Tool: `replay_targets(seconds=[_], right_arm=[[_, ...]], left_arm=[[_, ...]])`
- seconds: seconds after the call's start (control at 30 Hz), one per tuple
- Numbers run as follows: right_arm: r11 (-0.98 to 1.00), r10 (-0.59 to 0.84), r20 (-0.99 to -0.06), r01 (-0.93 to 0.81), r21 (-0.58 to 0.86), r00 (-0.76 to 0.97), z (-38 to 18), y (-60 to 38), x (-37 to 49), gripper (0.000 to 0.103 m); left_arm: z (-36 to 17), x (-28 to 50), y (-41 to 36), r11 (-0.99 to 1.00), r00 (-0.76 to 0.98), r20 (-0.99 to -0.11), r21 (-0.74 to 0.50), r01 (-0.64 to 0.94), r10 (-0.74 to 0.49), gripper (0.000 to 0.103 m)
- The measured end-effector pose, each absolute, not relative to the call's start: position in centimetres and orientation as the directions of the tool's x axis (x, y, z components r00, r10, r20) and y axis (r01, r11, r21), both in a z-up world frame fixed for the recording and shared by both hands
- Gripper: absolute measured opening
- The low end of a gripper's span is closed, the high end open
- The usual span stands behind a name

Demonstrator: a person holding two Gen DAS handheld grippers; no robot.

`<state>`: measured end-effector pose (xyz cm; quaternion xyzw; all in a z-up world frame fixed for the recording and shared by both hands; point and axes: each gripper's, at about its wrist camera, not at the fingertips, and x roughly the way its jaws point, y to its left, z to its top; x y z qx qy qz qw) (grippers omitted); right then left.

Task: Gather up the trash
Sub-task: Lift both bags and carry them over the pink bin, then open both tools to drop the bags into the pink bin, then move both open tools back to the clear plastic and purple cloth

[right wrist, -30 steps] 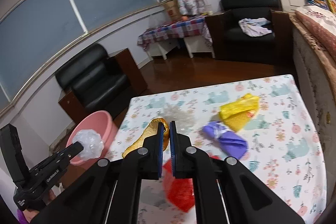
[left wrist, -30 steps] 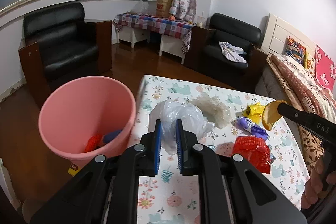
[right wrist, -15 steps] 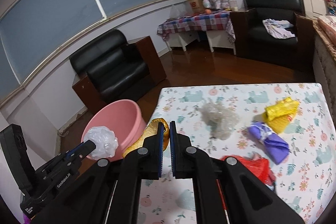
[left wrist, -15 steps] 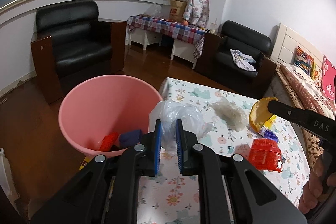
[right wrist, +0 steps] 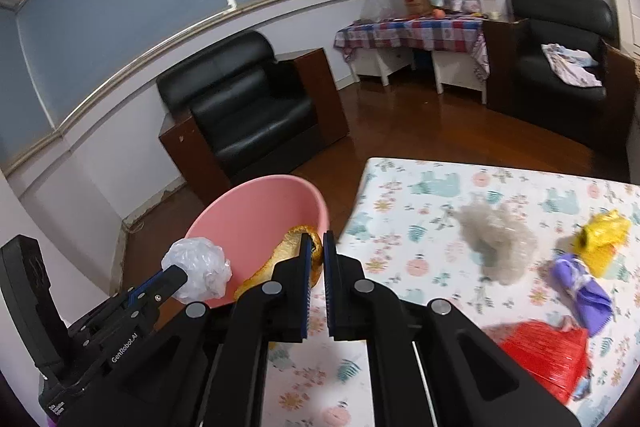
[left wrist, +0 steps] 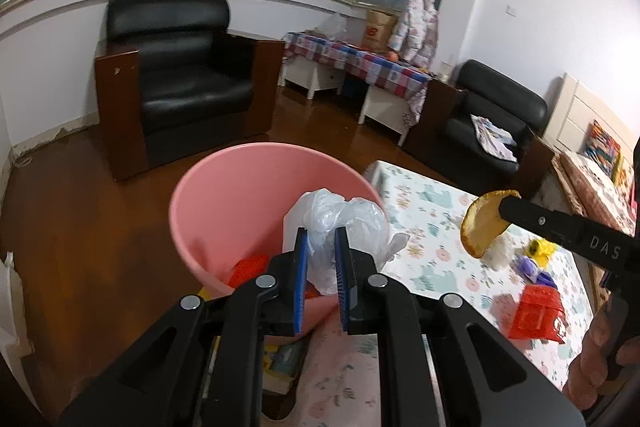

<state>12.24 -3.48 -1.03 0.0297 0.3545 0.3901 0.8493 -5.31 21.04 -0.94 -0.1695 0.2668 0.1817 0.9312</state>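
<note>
My left gripper (left wrist: 322, 247) is shut on a crumpled clear plastic bag (left wrist: 344, 223) and holds it over the near rim of the pink bucket (left wrist: 224, 203), which has red trash inside. My right gripper (right wrist: 316, 247) is shut on a yellow-brown peel (right wrist: 280, 259), held at the table's left edge beside the bucket (right wrist: 256, 211). The bag (right wrist: 200, 267) and the left gripper (right wrist: 176, 273) show in the right wrist view. The peel (left wrist: 484, 223) shows in the left wrist view.
On the floral tablecloth (right wrist: 420, 195) lie a grey plastic wad (right wrist: 496, 243), a yellow wrapper (right wrist: 604, 239), a purple wrapper (right wrist: 584, 295) and a red mesh bag (right wrist: 544, 351). Black armchairs (left wrist: 180, 79) and a checked side table (left wrist: 352, 59) stand behind on the wooden floor.
Both grippers moved left from over the table toward the bucket. The bag now hangs over the bucket's rim, and the peel has come to the table's left edge.
</note>
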Motion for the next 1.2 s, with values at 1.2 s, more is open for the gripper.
replay_targets(seconds=[1.2], right_arm=[[0.606, 0.719, -0.619, -0.721, 0.336, 0.316, -5.3, 5.0, 13.5, 0.036]], left_arm=[[-2.4, -4.6, 25.8, 0.834, 0.761, -0.587, -0.248, -0.493, 0.275, 0.042]])
